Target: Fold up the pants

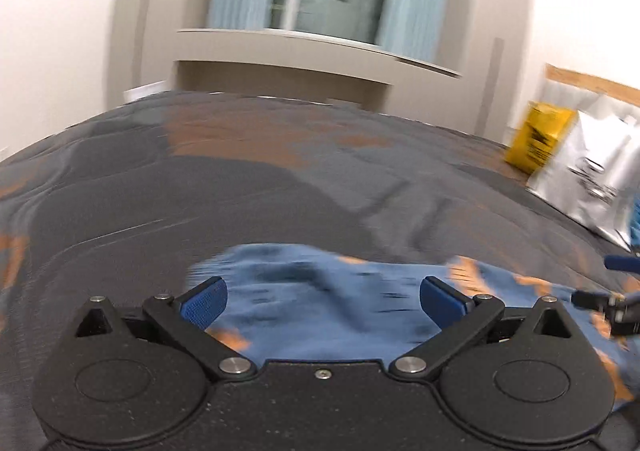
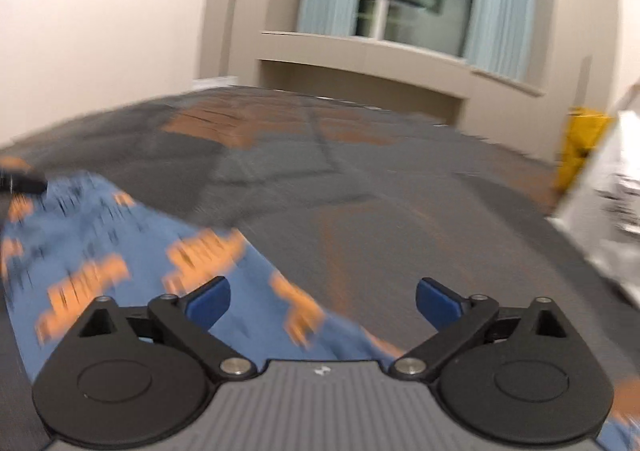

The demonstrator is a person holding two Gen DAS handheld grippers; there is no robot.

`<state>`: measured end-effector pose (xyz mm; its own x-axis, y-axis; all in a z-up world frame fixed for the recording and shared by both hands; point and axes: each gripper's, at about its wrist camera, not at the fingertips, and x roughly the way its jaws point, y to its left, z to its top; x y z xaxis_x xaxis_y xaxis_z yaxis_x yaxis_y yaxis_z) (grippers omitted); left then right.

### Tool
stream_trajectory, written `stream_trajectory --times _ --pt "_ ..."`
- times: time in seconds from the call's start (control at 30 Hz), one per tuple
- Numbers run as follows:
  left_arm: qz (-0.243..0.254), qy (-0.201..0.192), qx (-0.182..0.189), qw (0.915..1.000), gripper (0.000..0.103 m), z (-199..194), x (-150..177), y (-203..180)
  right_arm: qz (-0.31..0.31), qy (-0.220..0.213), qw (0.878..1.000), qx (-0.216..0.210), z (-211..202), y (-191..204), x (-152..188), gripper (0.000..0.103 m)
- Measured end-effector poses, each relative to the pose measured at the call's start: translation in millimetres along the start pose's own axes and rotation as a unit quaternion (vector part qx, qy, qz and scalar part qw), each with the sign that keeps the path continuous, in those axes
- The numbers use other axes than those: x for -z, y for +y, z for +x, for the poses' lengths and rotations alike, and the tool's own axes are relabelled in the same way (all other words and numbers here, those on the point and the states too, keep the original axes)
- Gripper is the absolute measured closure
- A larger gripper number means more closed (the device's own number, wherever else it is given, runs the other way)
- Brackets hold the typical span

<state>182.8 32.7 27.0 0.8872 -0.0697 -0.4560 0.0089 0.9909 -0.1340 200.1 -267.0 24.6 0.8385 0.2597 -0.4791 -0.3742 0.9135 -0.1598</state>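
While blurred, one pants (image 1: pixel 320 303), two tongs (gaping), seemingly flat.

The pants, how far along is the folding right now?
Nothing looks folded yet: the blue pants lie rumpled on the gray bedspread. In hand: nothing; the left gripper and right gripper are both open just above the fabric. Left: grasping, folding and smoothing. The blur hides finer detail.
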Motion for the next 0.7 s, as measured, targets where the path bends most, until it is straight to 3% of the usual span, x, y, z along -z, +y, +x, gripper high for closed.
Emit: stream_trajectory --times 0.17,0.37,0.47,0.7 --pt "0.063 0.011 0.074 0.9952 0.001 16 1 -71 0.043 0.001 0.993 0.108 -61 -23 61 0.0" --pt "0.118 0.052 0.151 0.9801 0.001 49 16 -150 0.203 -0.013 0.959 0.2 -132 -90 121 0.0" --pt "0.143 0.07 0.161 0.9739 0.001 66 28 -177 0.267 -0.012 0.942 0.203 -149 -122 140 0.0" --pt "0.167 0.087 0.14 0.9722 0.001 79 45 -189 0.345 -0.027 0.925 0.157 -145 -169 169 0.0"
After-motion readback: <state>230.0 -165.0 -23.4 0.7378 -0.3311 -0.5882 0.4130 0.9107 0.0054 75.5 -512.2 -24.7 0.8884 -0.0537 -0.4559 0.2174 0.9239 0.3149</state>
